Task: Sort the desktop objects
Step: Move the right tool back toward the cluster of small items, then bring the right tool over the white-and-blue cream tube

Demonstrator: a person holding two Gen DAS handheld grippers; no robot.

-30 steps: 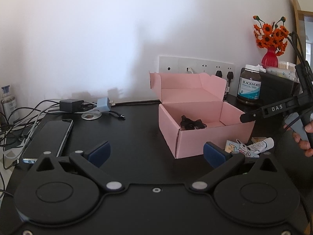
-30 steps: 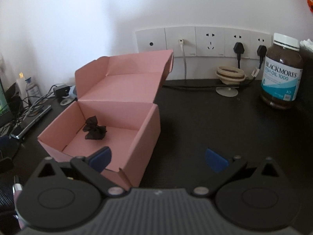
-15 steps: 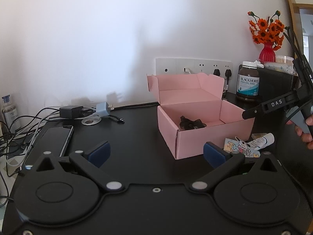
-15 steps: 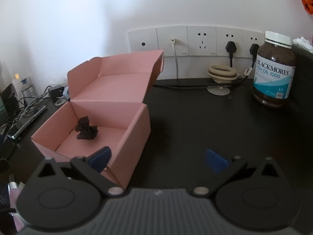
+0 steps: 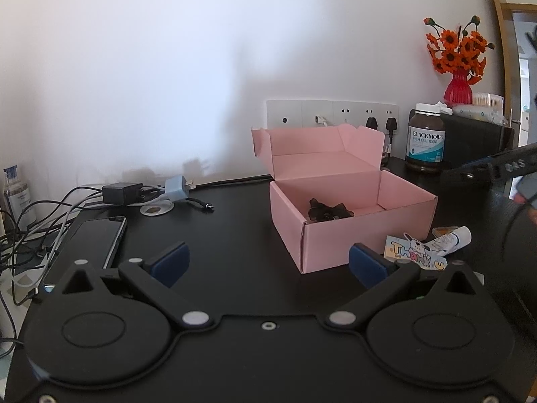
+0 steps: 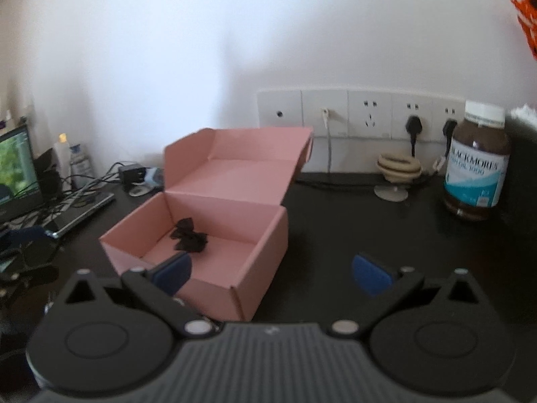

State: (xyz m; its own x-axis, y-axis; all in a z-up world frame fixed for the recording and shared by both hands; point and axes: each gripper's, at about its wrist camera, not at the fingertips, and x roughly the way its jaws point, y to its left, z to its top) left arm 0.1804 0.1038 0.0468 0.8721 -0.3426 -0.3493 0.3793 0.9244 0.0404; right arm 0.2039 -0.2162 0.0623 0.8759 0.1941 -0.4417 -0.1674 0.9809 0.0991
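The left tool (image 5: 267, 262) hung over the near part of the black table (image 5: 235, 231) with its blue-padded fingers spread wide and nothing between them. The pink cardboard box (image 5: 339, 211) stood ahead of it and a little to its right, lid flap up against the wall side, with a small black crumpled item (image 5: 327, 210) lying on the box floor; I could not make out what it was, perhaps a fabric bow. Just beside the box's near right corner, close to the left tool's right finger, lay a sticker card (image 5: 414, 252) with a cartoon dog and lettering that seemed to read "Thank U", and touching it a small white tube (image 5: 453, 239). A dark phone (image 5: 94, 241) lay flat towards the table's left edge, with chargers and cables (image 5: 141, 193) behind it.

The right tool (image 6: 271, 273) was also spread open and empty, held over the table at the box's right side; in its own view its left finger overlapped the box's near wall (image 6: 214, 288). At the back right corner of the table, near the wall sockets (image 6: 355, 114), stood a brown bottle (image 6: 476, 161) with a white cap, labelled "BLACKMORES FISH OIL 1000". The right tool's arm, seen from the left wrist, carried the letters "DAS". Orange flowers in a red vase (image 5: 456, 63) stood beyond the bottle.
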